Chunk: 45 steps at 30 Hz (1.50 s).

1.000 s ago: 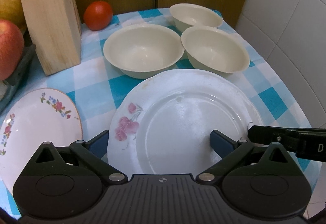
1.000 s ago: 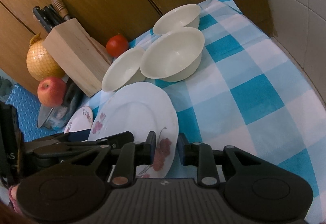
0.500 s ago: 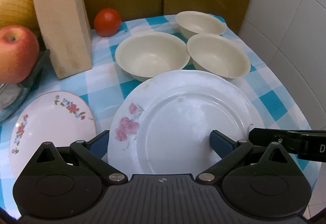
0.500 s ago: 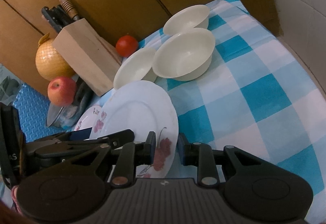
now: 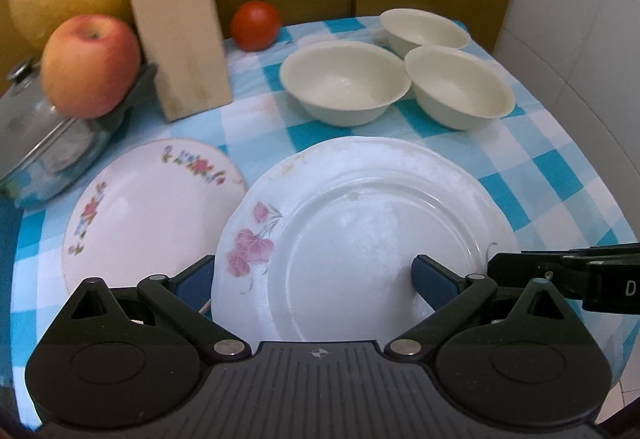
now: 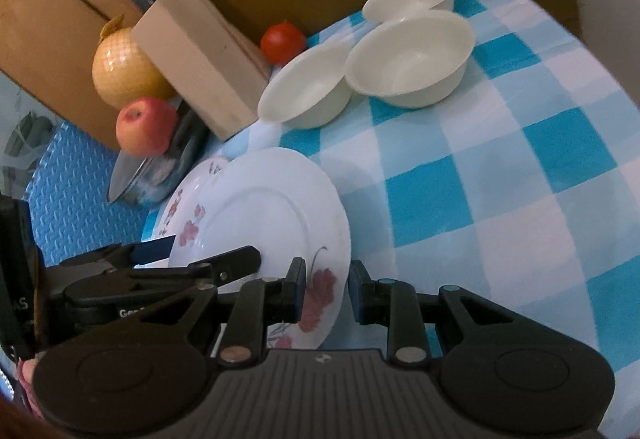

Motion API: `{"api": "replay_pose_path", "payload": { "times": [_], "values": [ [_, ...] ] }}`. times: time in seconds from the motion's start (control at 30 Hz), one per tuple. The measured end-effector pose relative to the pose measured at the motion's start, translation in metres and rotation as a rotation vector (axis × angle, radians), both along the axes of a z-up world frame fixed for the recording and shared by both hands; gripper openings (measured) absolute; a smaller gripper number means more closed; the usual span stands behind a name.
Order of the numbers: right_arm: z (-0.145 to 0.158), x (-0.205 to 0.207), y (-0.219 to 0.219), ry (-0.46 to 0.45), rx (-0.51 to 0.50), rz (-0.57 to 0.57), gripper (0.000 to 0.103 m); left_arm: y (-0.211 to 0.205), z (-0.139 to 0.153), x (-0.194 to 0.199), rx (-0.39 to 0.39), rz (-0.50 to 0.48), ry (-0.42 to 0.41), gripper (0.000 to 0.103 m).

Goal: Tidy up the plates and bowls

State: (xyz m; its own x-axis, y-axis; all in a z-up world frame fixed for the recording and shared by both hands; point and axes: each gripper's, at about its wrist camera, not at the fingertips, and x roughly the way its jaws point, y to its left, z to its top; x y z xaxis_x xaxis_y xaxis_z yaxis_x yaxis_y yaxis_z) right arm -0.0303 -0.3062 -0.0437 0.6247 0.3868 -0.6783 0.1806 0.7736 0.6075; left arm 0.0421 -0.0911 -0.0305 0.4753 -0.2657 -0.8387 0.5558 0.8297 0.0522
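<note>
The left gripper (image 5: 314, 279) is spread wide across the near side of the flowered plate (image 5: 372, 239). Its left finger (image 5: 192, 279) is tucked behind the plate's left rim and its right finger (image 5: 436, 281) lies over the plate's face. The right gripper (image 6: 328, 291) comes in at the plate's right rim, its fingers drawn close with the rim between them. A thin gap shows beside the outer finger (image 6: 358, 295), so a firm grip cannot be confirmed.
</note>
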Motion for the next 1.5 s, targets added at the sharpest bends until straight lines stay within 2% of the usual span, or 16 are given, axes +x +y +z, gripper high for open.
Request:
{"api": "replay_pose_path", "payload": {
  "times": [0.47, 0.63, 0.97, 1.13, 1.27, 1.33, 1.43, 1.5],
  "values": [
    [-0.008, 0.001, 0.036, 0.032, -0.009, 0.108, 0.024, 0.035, -0.006, -0.014, 0.039, 0.073, -0.001, 0.102],
    [-0.007, 0.001, 0.043, 0.025, -0.023, 0.128, 0.024, 0.046, -0.007, -0.02, 0.028, 0.102, 0.005, 0.102],
    [0.001, -0.005, 0.061, -0.033, -0.157, 0.185, 0.024, 0.052, -0.008, -0.027, 0.019, 0.124, 0.009, 0.102],
    [0.003, -0.01, 0.069, -0.051, -0.187, 0.216, 0.024, 0.058, -0.01, -0.03, 0.018, 0.145, 0.016, 0.103],
    [0.004, -0.011, 0.074, -0.054, -0.193, 0.239, 0.024, 0.059, -0.009, -0.037, 0.039, 0.145, -0.012, 0.102],
    [0.005, -0.013, 0.079, -0.065, -0.191, 0.267, 0.023, 0.053, -0.008, -0.045, 0.035, 0.092, -0.02, 0.098],
    [0.003, -0.015, 0.084, -0.05, -0.192, 0.301, 0.02, 0.049, -0.008, -0.055, 0.083, 0.093, -0.079, 0.096],
    [0.005, -0.017, 0.088, -0.055, -0.221, 0.321, 0.02, 0.053, -0.009, -0.054, 0.066, 0.094, -0.052, 0.096]
  ]
}}
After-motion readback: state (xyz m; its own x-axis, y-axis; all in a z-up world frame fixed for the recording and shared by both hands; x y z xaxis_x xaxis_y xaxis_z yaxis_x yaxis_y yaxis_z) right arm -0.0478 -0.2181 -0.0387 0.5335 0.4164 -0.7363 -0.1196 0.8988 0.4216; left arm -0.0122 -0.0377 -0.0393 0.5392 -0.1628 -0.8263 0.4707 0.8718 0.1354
